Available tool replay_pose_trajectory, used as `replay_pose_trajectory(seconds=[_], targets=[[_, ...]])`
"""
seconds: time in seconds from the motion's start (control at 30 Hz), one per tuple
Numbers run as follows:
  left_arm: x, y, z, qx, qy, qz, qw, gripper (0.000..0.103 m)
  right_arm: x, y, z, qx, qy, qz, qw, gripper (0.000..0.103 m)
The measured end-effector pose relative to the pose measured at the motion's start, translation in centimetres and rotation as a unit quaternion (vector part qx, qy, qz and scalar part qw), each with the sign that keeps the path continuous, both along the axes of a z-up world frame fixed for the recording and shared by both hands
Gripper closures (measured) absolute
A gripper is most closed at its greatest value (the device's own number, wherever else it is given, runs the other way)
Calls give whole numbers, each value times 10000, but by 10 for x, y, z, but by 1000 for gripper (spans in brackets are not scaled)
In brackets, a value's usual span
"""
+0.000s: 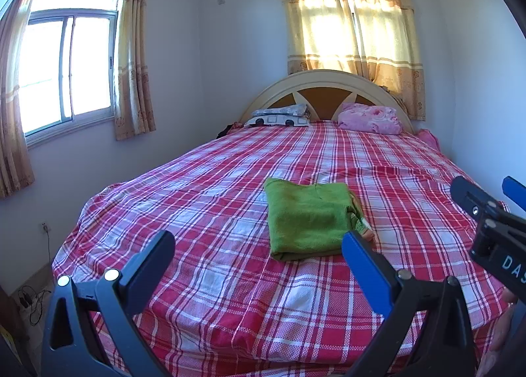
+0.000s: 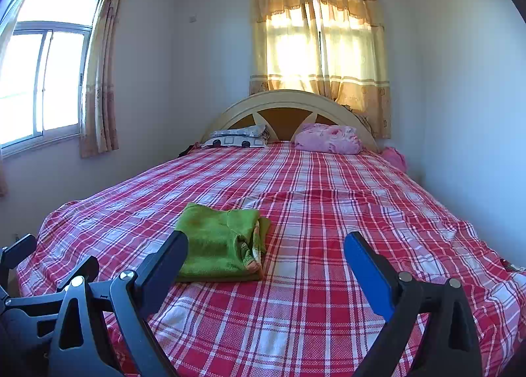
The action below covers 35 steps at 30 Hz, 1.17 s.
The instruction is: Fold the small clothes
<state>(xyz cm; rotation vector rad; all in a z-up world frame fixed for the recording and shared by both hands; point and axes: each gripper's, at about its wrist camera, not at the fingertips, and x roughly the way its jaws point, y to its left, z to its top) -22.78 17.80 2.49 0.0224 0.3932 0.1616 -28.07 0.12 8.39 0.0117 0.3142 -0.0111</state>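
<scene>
A small green garment lies folded into a neat rectangle on the red plaid bed; it also shows in the right wrist view. My left gripper is open and empty, held above the bed's near end, just short of the garment. My right gripper is open and empty, to the right of the garment and apart from it. The right gripper also shows at the right edge of the left wrist view.
Two pillows, a patterned one and a pink one, lie at the headboard. Walls stand close on the right. A window and floor cables are at the left.
</scene>
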Motion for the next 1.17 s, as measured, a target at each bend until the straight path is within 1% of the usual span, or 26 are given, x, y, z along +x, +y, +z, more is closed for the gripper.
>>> replay_pose_trajectory(seconds=[0.23, 0.43, 0.5, 0.6, 0.67, 0.9, 1.03, 1.17], targets=[[1, 0, -1, 5, 22, 109, 9999, 0, -2, 0, 0, 6, -14, -4, 10000, 7], [2, 1, -2, -150, 87, 9, 9998, 0, -2, 1, -2, -6, 35, 10, 10000, 7], [2, 1, -3, -201, 93, -76, 9997, 0, -2, 2, -2, -18, 38, 13, 10000, 7], [1, 1, -2, -419, 68, -382, 9984, 0, -2, 2, -2, 0, 47, 12, 10000, 7], [1, 2, -3, -493, 61, -519, 9974, 0, -2, 1, -3, 34, 57, 34, 10000, 7], [1, -4, -5, -225, 8, -348, 9991, 0, -3, -2, -5, 48, 68, 23, 10000, 7], [0, -9, -5, 154, -51, -96, 9998, 0, -3, -3, -5, 49, 78, 15, 10000, 7], [-2, -11, -5, 205, -74, -115, 9997, 0, -2, -3, -6, 46, 95, 15, 9999, 7]])
